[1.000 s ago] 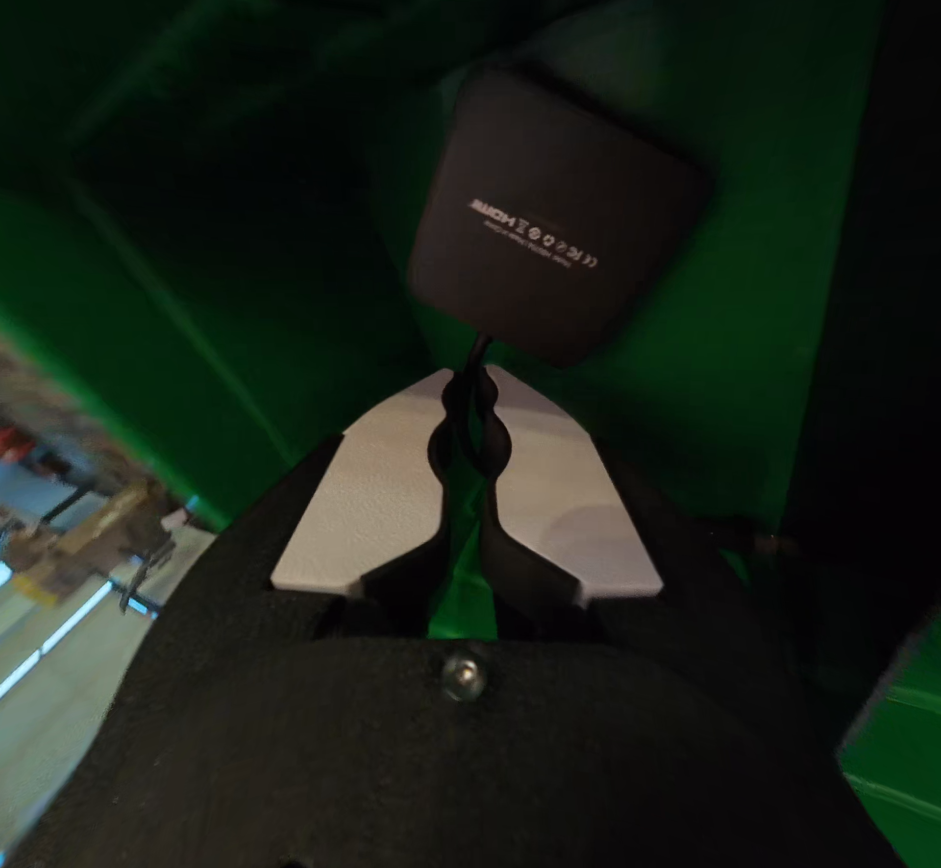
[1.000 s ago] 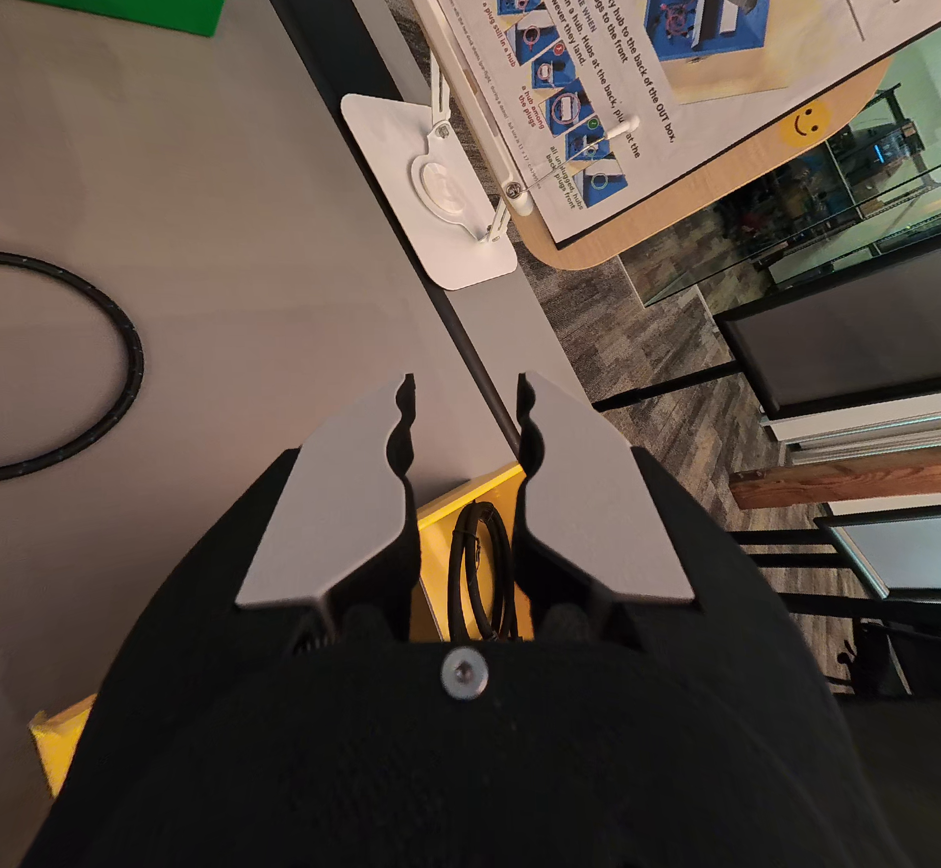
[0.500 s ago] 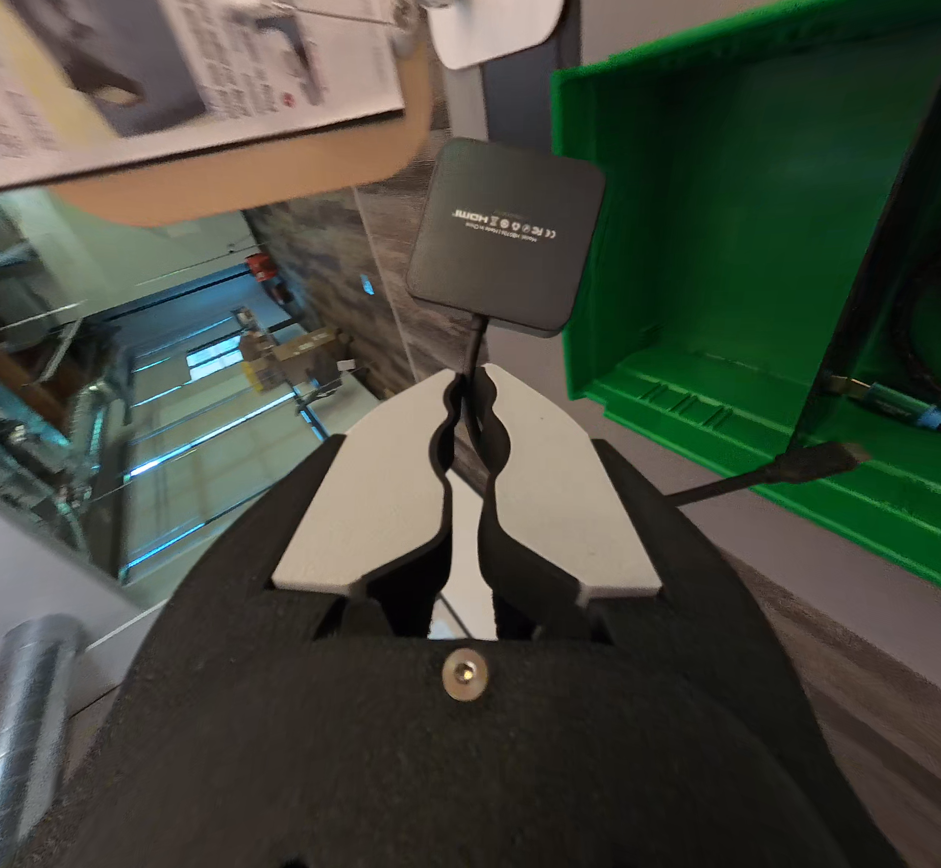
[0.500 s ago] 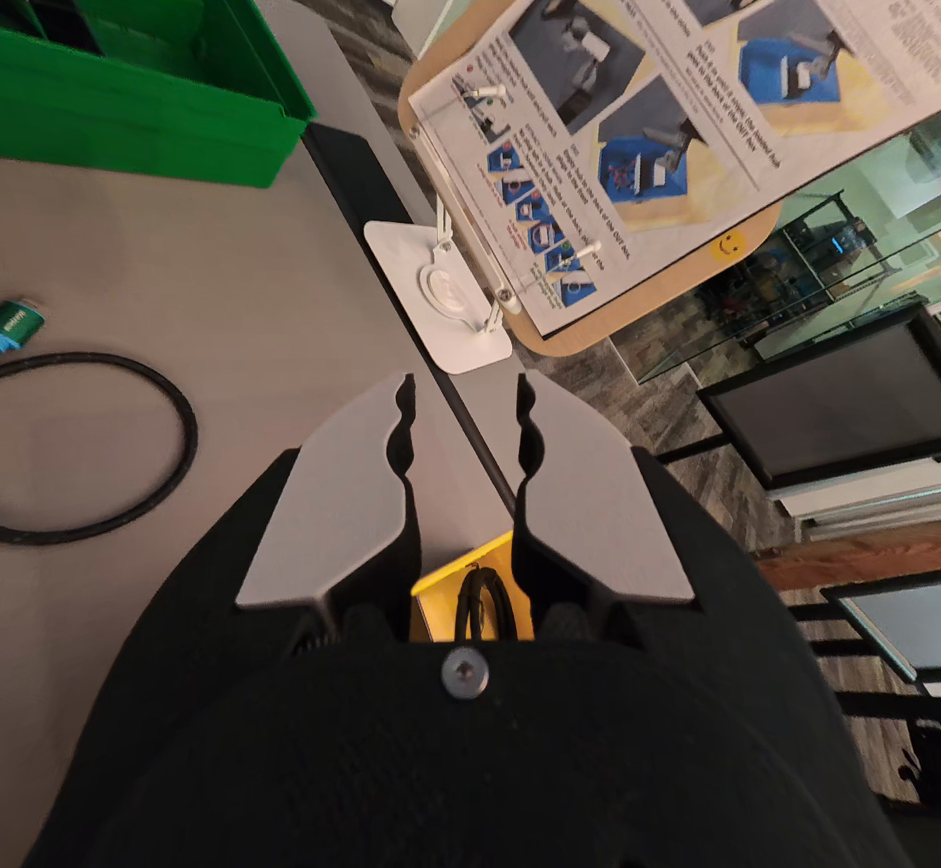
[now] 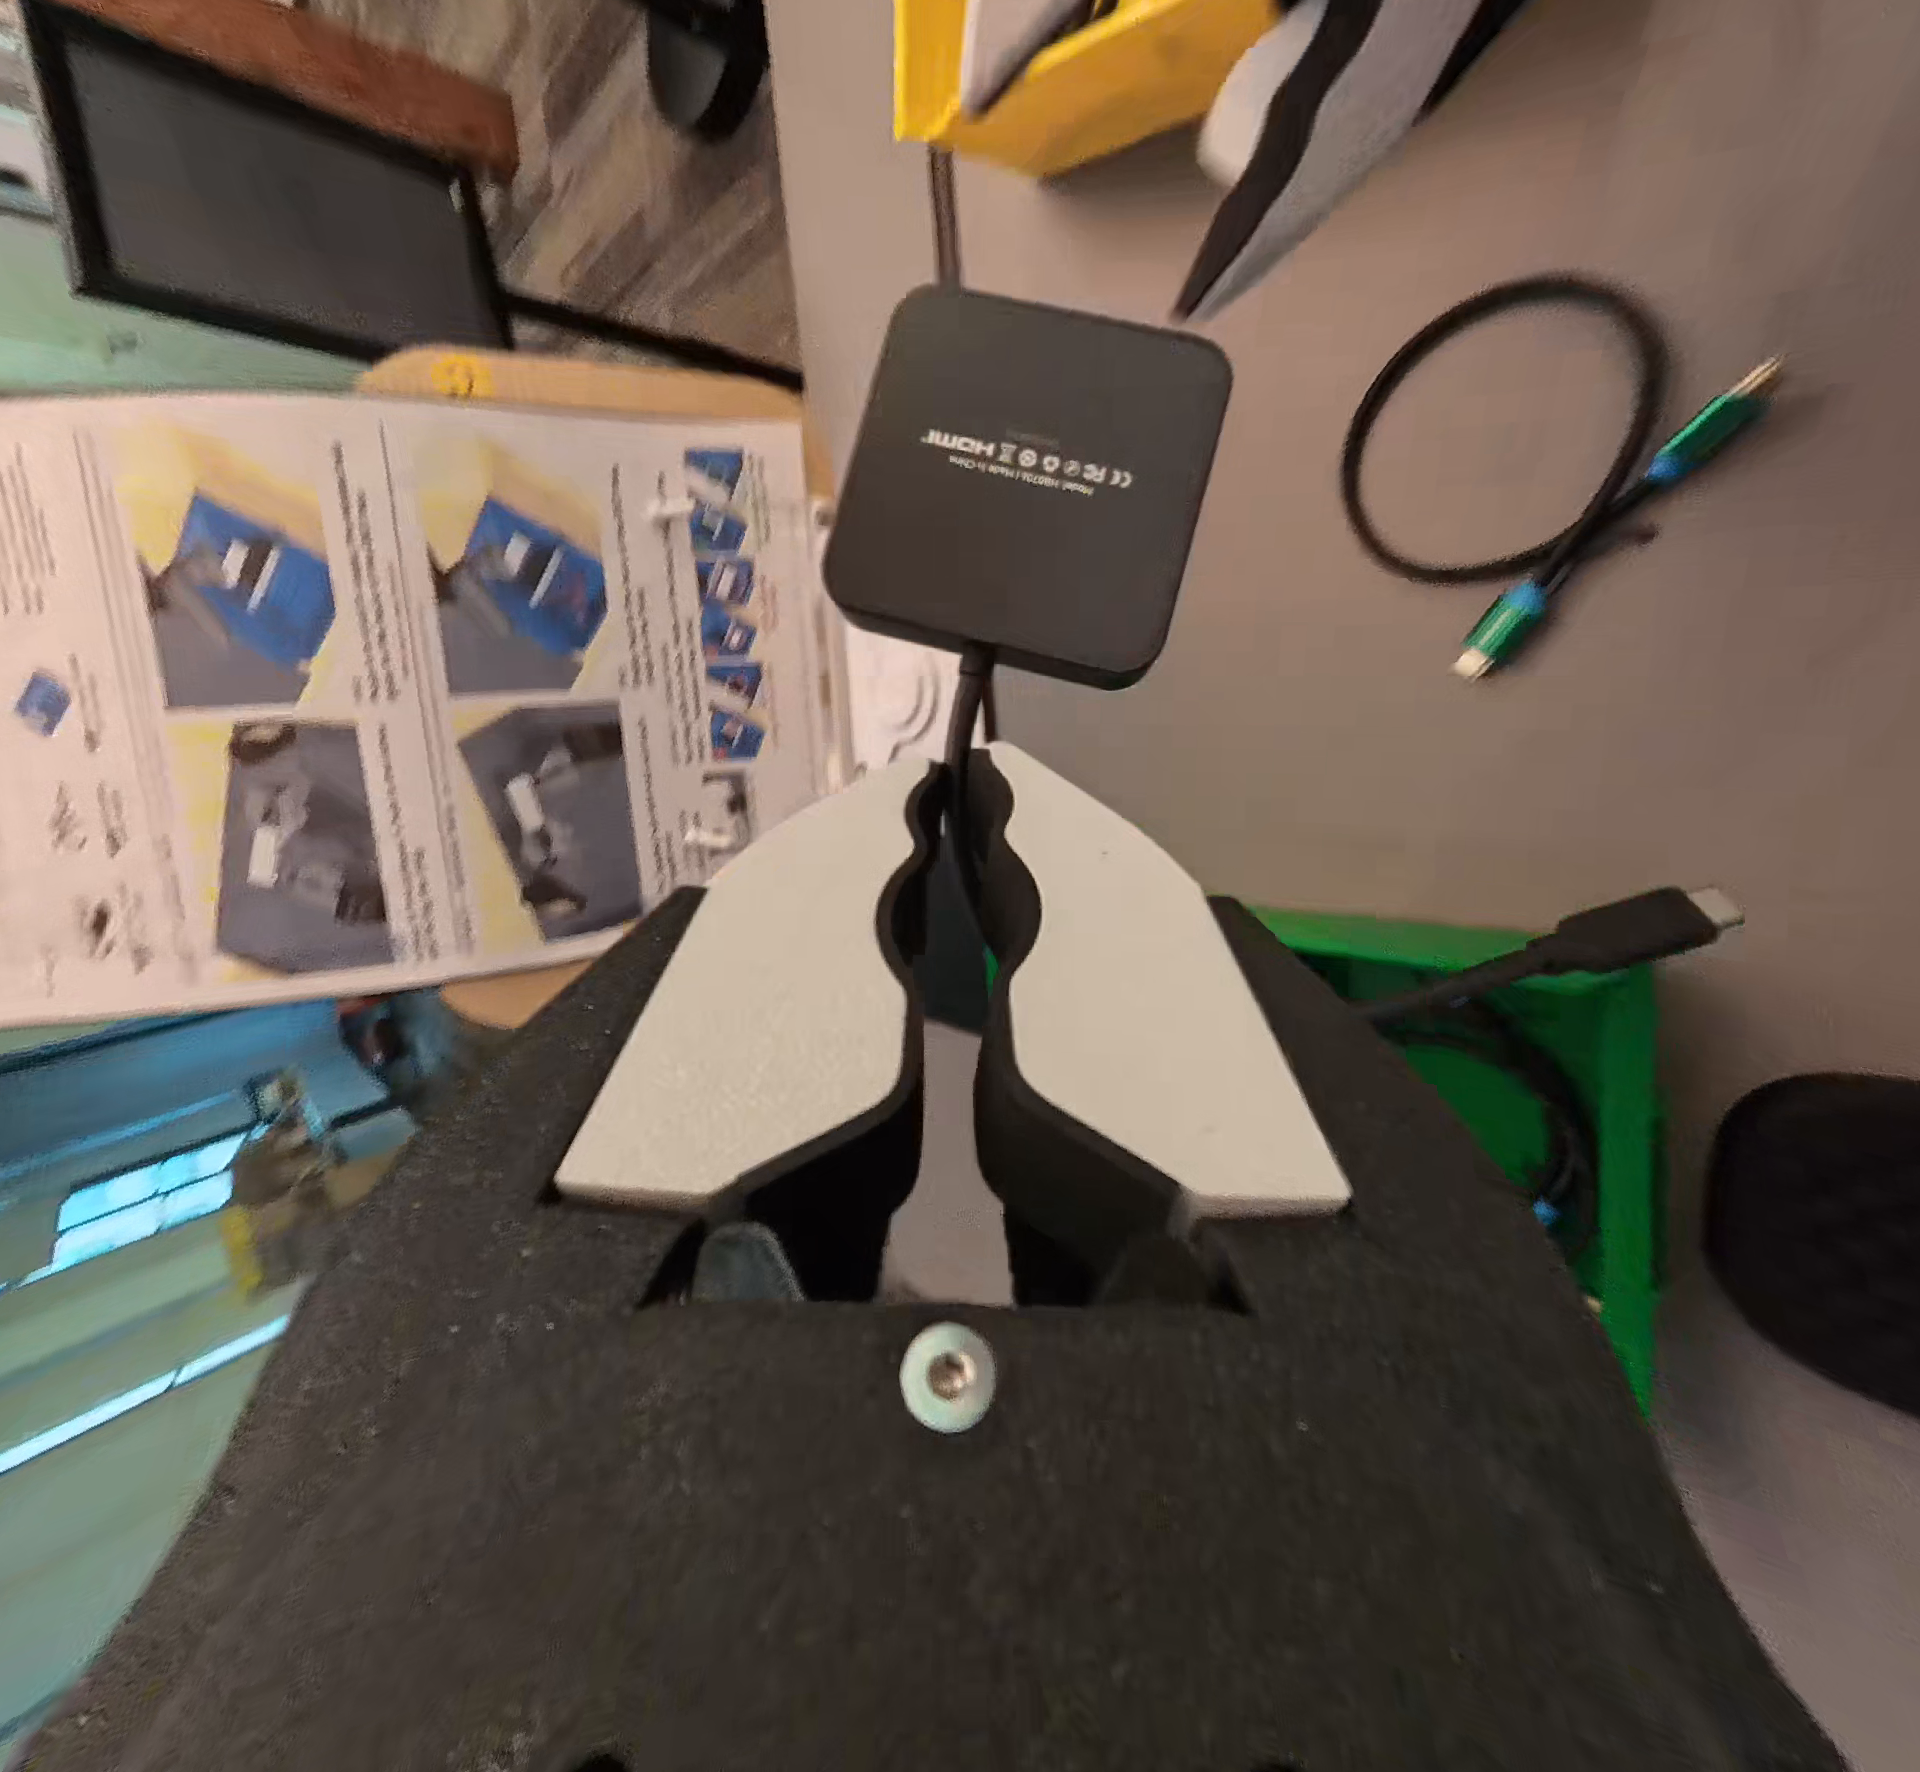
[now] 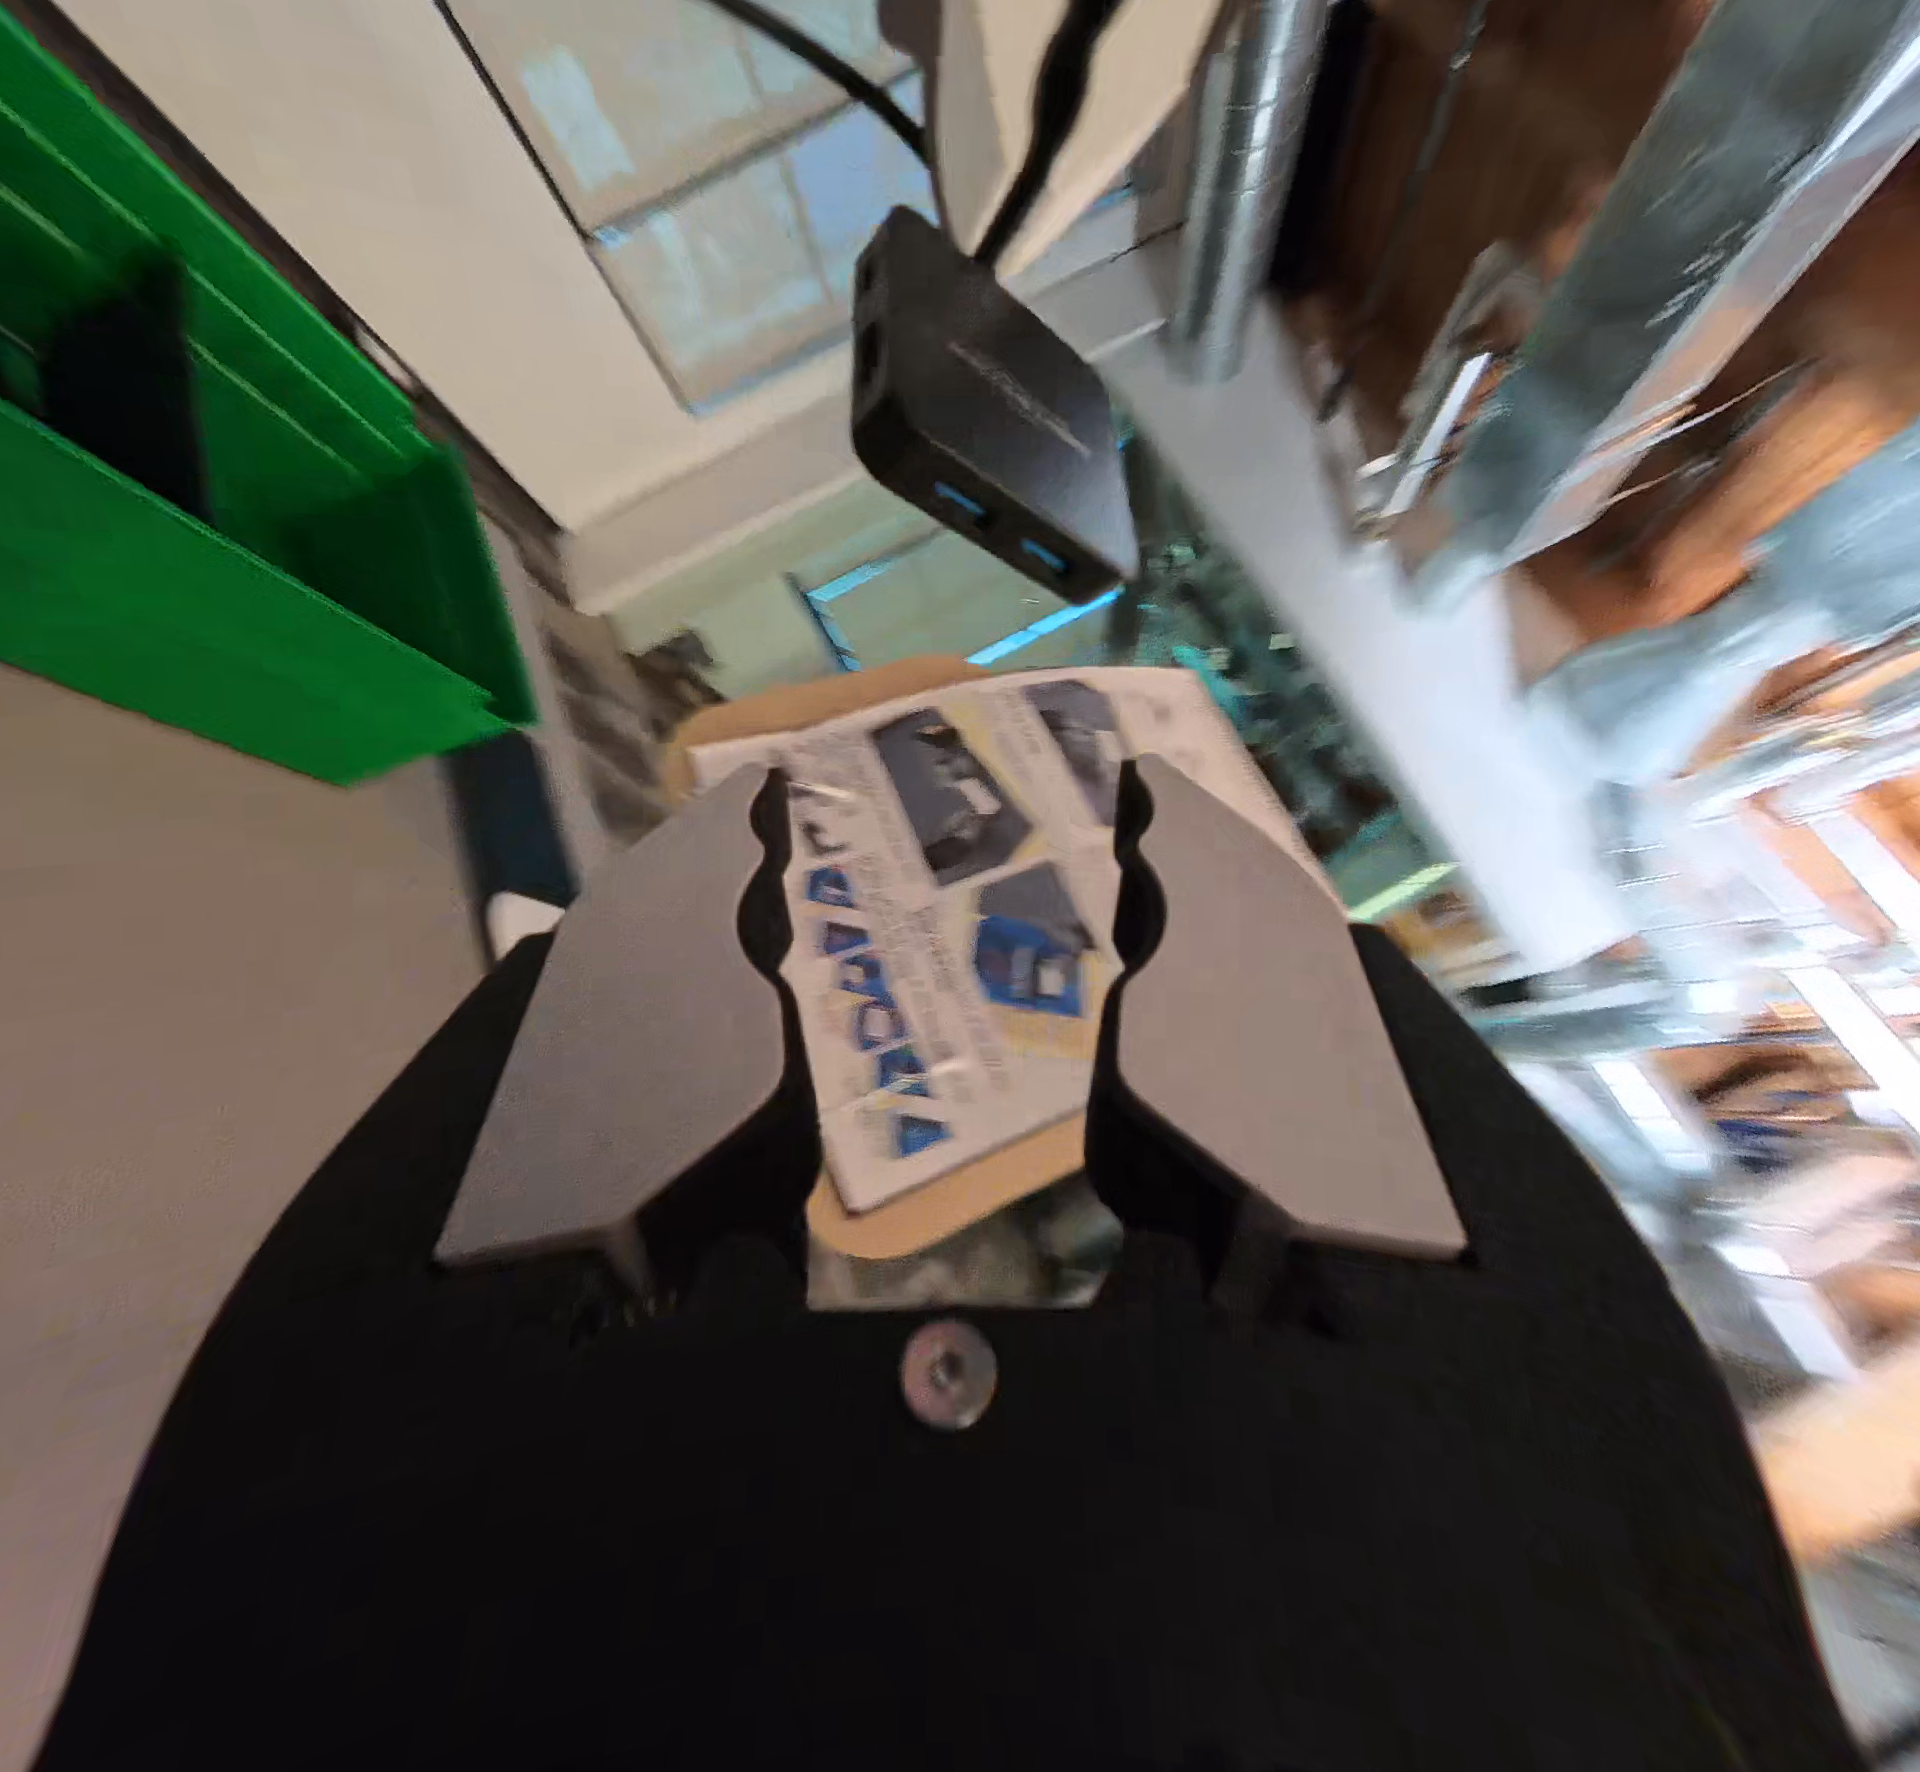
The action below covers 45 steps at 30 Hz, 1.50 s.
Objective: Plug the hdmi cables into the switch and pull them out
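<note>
The black square switch (image 5: 1023, 496) hangs from its thin lead, which my left gripper (image 5: 966, 777) is shut on just below the body. The lead's free plug (image 5: 1652, 922) sticks out to the right. A coiled HDMI cable (image 5: 1496, 434) with green plugs lies on the grey table (image 5: 1351, 787). My right gripper (image 5: 1081, 205) shows at the top, open, over the yellow bin (image 5: 1039, 122). In the right wrist view the right gripper (image 6: 945, 787) is open and empty, and the switch (image 6: 987, 434) hangs ahead of it, blue ports facing it.
A green bin (image 5: 1579, 1026) sits below right of the left gripper and shows at the left of the right wrist view (image 6: 208, 527). An instruction sheet on a board (image 5: 416, 683) stands off the table edge. A black rounded object (image 5: 1818, 1234) lies at right.
My left gripper lifted the switch out of the green bin and swung it over the table. My right gripper tilted up from the table toward the switch and opened wider.
</note>
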Motion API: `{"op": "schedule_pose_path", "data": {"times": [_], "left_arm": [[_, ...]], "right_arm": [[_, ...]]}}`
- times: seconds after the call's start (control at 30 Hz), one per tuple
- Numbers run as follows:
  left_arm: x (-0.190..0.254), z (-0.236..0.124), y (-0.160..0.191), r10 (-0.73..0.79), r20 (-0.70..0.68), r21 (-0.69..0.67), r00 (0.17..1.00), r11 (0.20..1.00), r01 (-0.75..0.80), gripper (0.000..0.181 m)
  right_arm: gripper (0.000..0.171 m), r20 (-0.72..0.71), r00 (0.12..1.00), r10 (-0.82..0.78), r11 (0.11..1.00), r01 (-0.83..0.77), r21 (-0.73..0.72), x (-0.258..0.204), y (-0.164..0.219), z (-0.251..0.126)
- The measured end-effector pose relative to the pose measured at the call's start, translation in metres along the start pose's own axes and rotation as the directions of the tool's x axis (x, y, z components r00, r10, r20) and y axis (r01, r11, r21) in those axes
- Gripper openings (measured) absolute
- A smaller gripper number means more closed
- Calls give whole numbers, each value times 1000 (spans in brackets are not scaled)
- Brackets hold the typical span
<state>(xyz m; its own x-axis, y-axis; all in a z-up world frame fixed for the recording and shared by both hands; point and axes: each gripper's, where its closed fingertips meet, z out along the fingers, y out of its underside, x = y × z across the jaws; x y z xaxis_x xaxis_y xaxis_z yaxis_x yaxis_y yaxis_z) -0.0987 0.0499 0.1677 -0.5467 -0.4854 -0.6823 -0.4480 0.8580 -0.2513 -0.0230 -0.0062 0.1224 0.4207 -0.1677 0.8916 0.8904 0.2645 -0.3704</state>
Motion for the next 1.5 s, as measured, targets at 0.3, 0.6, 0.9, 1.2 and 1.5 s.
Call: {"op": "schedule_pose_path", "data": {"times": [0.3, 0.6, 0.9, 1.2, 1.5], "left_arm": [[25, 22, -36, -28, -143, 89, 989, 995, 41, 4], [33, 52, -28, -99, -186, 120, 978, 985, 123, 5], [41, 93, -15, -187, 81, 200, 979, 965, 168, 39], [66, 119, -33, -154, 161, 264, 975, 959, 107, 40], [68, 124, -50, -194, 251, 424, 949, 903, 72, 14]], "right_arm": [[56, -320, 937, -140, 988, 152, 12, 30, -17, -12], [14, -87, 976, -199, 978, 204, 45, -13, -10, -3], [14, 294, 955, -31, 976, 93, -199, -49, 36, 4], [14, 446, 887, 121, 959, 12, -285, -74, 48, -1], [20, 436, 857, 275, 947, -163, -276, -67, 39, -1]]}}
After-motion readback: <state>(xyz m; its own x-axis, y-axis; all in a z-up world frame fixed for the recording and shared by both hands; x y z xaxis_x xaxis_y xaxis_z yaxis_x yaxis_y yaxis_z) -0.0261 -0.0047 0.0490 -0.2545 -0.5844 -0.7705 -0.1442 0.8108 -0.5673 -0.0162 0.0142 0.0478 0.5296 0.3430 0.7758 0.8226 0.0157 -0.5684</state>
